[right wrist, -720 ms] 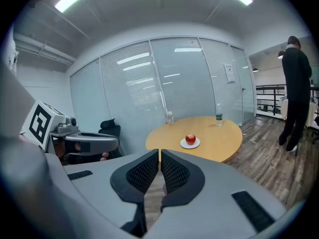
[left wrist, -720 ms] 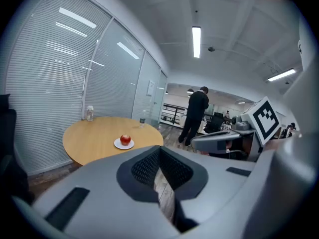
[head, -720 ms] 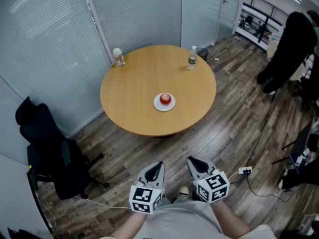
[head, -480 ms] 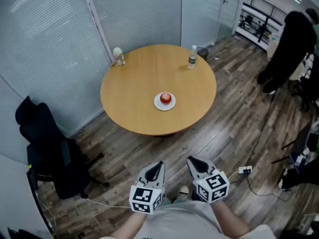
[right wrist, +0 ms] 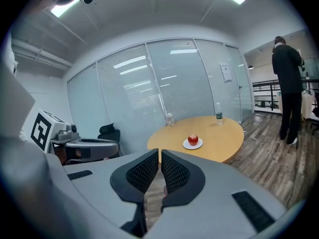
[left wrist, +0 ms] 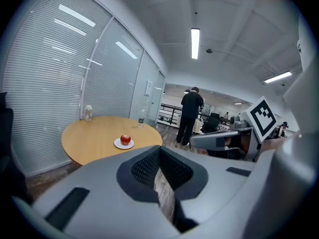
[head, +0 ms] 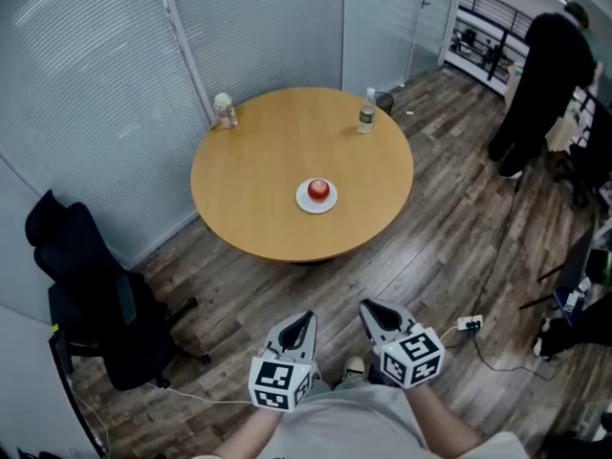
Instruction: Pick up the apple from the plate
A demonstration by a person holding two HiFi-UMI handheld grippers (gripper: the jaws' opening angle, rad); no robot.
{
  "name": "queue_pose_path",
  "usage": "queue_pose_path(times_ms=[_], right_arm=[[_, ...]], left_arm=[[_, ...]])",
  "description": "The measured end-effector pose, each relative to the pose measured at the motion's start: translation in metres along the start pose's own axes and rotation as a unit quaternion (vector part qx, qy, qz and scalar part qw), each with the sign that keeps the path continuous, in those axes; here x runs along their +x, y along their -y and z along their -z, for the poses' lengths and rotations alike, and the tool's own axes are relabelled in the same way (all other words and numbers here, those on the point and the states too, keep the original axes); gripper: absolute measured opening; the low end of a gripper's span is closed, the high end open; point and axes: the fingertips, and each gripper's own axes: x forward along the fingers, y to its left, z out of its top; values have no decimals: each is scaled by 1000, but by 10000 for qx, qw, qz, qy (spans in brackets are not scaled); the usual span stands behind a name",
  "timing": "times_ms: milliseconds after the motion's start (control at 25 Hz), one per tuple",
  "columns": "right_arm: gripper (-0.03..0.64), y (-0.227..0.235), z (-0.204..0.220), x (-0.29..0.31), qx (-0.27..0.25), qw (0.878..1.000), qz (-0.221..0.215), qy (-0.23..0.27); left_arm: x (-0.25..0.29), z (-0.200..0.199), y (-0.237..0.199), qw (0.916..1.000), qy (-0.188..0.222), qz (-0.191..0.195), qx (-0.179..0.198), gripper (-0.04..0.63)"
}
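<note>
A red apple (head: 318, 189) sits on a small white plate (head: 303, 202) near the middle of a round wooden table (head: 249, 180). Both grippers are held low in front of my body, well short of the table. My left gripper (head: 304, 319) and right gripper (head: 371, 311) are shut with nothing between their jaws. In the left gripper view the apple (left wrist: 125, 139) lies far ahead, left of the closed left gripper (left wrist: 159, 151). In the right gripper view the apple (right wrist: 193, 140) and plate (right wrist: 192, 145) show beyond the closed right gripper (right wrist: 160, 153).
A water bottle (head: 368, 111) and a small jar (head: 225, 110) stand at the table's far edge. A black office chair (head: 96, 299) stands at the left. A person in dark clothes (head: 540, 79) stands at the far right. A power strip (head: 469, 325) with cable lies on the wooden floor.
The person at the far right has shifted a little further away. Both grippers and the apple stay where they were.
</note>
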Motion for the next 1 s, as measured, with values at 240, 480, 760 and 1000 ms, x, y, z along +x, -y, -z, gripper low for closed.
queue_pose_path(times_ms=[240, 480, 760, 1000], right_arm=[[40, -11, -5, 10, -74, 9996, 254, 62], [40, -19, -5, 24, -36, 9993, 368, 64], [40, -6, -6, 50, 63, 9994, 333, -20], [40, 29, -20, 88, -137, 9995, 260, -122]], left_arm=[[-12, -1, -22, 9999, 33, 107, 27, 2], [-15, 0, -42, 9998, 19, 203, 58, 2], [4, -5, -51, 9993, 41, 378, 15, 2], [50, -18, -76, 9998, -10, 201, -10, 2]])
